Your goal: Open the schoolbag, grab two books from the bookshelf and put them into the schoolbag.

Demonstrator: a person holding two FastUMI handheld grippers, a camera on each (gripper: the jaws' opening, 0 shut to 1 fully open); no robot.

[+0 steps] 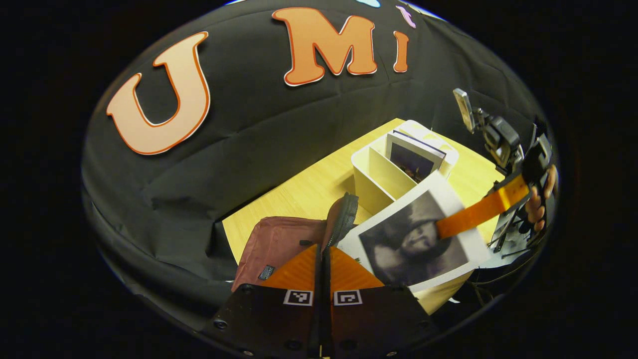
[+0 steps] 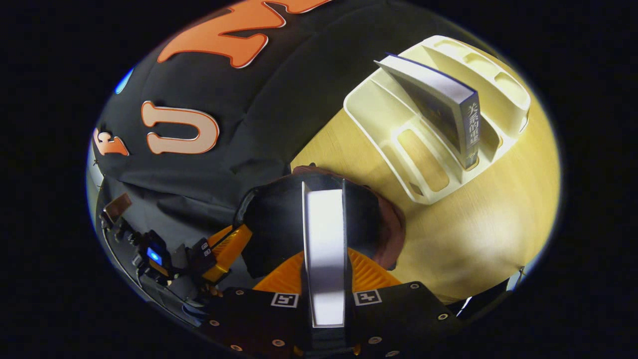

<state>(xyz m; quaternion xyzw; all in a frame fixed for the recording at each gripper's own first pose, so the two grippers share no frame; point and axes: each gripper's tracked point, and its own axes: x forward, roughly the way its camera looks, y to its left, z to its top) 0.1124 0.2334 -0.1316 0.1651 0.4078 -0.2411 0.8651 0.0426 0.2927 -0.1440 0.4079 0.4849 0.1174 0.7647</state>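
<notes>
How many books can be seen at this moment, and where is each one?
2. One book is clamped in the right gripper above the open schoolbag; the other book stands in the bookshelf. More may be hidden.

The spine of the book (image 2: pixel 471 130) standing in the bookshelf (image 2: pixel 398 149) carries printed characters, too small to make out; nothing else reads.

Counts: two books, one schoolbag, one bookshelf, one table, two grippers.

One book (image 1: pixel 416 239) is held at lower right of the left gripper view; a second book (image 1: pixel 414 158) stands in the bookshelf (image 1: pixel 379 182) above it. The schoolbag (image 1: pixel 279 242) lies lower centre on the table (image 1: pixel 309 192). The left gripper (image 1: pixel 323 252) is at bottom centre, the right gripper (image 1: pixel 451 224) at right.
</notes>
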